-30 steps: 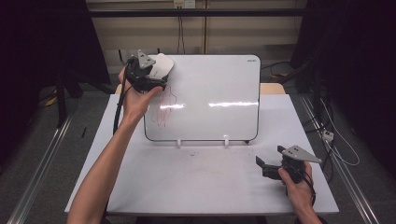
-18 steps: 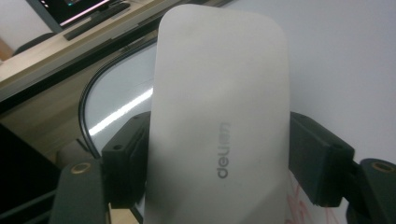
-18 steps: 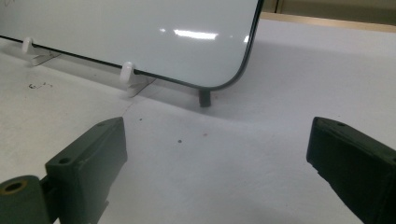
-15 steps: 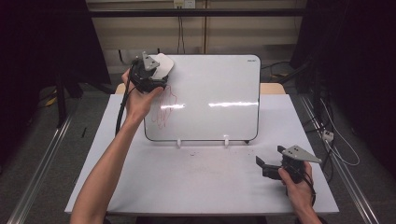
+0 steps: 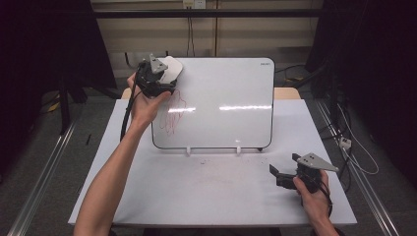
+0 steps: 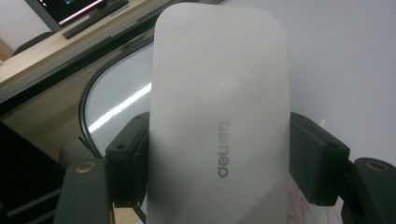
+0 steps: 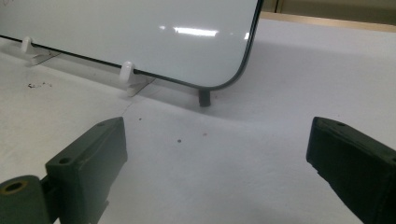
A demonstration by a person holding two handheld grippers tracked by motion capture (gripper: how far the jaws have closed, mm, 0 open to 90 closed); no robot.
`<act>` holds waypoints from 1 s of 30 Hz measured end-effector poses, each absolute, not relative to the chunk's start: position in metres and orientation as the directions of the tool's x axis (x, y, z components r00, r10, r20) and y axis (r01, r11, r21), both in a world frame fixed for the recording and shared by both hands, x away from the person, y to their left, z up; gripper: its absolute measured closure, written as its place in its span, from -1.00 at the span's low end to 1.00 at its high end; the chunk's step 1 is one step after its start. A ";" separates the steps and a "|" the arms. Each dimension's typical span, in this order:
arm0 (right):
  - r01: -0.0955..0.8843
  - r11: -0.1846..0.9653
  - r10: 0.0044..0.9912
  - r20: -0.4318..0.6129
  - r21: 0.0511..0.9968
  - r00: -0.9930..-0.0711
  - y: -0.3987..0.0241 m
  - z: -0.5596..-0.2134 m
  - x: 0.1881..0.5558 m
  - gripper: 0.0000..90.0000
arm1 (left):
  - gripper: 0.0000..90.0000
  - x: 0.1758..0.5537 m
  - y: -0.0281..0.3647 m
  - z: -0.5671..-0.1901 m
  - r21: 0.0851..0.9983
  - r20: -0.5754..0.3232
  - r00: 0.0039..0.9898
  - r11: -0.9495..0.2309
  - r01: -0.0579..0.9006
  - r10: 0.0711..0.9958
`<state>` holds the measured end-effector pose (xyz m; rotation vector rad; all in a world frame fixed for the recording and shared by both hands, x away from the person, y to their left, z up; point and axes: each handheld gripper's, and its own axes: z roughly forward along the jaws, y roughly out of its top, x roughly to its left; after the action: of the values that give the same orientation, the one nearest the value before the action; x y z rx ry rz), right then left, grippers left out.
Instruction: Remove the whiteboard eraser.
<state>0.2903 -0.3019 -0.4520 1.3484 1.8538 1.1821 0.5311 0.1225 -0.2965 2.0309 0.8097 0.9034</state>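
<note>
Your left gripper (image 5: 160, 81) covers the whiteboard's (image 5: 221, 98) top left corner and part of the eraser (image 6: 219, 116), whose lower end runs off the left gripper view's bottom edge, while the red scribble (image 5: 173, 112) stays too small for you to read.

Your high view is evenly lit on the counter (image 5: 206, 191), but the surroundings drop to near black on both sides. Overhead light throws a bright horizontal glare streak across the whiteboard (image 5: 231, 83). Your forearms cast only soft, faint shadows. In the left gripper view the white eraser (image 6: 219, 107) sits so close it goes soft and washed out; the background is blurred. In the right gripper view the near black tongs (image 7: 224, 163) are out of focus, and glare spots show on the board.
</note>
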 end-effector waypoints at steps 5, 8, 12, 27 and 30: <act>0.449 0.107 0.938 0.060 0.887 -0.342 -0.302 -0.452 0.290 -0.89 | -0.32 0.531 0.124 -0.295 0.836 0.295 0.555 -0.492 0.245 0.778; 0.450 0.105 0.938 0.061 0.887 -0.340 -0.302 -0.452 0.290 -0.89 | -0.32 0.531 0.126 -0.295 0.839 0.283 0.561 -0.484 0.248 0.778; 0.451 0.107 0.938 0.059 0.886 -0.341 -0.302 -0.452 0.290 -0.89 | -0.32 0.531 0.129 -0.294 0.846 0.265 0.572 -0.471 0.249 0.777; 0.459 0.109 0.937 0.063 0.882 -0.343 -0.296 -0.453 0.295 -0.88 | -0.32 0.512 0.147 -0.271 0.893 0.214 0.584 -0.400 0.208 0.783; 0.461 0.107 0.938 0.065 0.881 -0.342 -0.296 -0.453 0.296 -0.88 | -0.32 0.510 0.149 -0.272 0.893 0.215 0.578 -0.398 0.209 0.787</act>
<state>0.2956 -0.2963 -0.4530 1.3593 1.8635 1.1782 0.5099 0.1491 -0.2717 1.9095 0.8025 0.8081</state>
